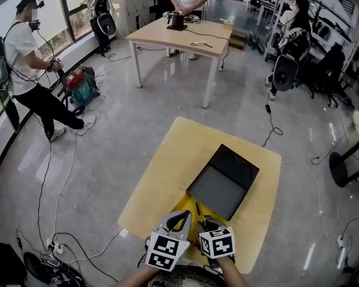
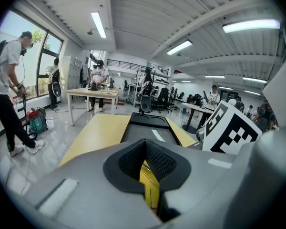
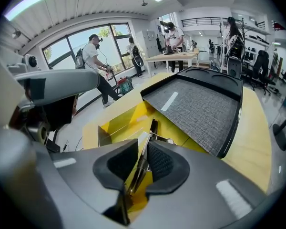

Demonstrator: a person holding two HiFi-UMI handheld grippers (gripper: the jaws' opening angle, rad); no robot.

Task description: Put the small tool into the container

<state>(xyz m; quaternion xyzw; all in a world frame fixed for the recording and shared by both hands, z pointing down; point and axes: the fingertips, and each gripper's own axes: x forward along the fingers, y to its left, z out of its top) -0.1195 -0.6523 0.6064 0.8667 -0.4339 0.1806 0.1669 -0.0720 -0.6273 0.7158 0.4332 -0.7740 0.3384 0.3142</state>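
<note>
A slender dark metal tool [image 3: 153,128] lies lengthwise in the yellow container [image 3: 119,123] at the table's near edge. Its near end runs between the jaws of my right gripper [image 3: 142,149], which stand apart with a gap showing beside the tool. In the head view the tool [image 1: 197,208] pokes out just ahead of the right gripper [image 1: 206,223]. My left gripper [image 2: 144,144] is closed, with a thin yellow wall of the container [image 2: 150,190] caught between its pads. From above, the left gripper [image 1: 180,219] sits over the container [image 1: 188,203] at its left side.
A black tray with a grey lining [image 1: 218,184] lies just beyond the yellow container on the wooden table [image 1: 167,160]. Several people stand around the room, one at the left window [image 1: 30,70]. Cables run over the floor [image 1: 66,244].
</note>
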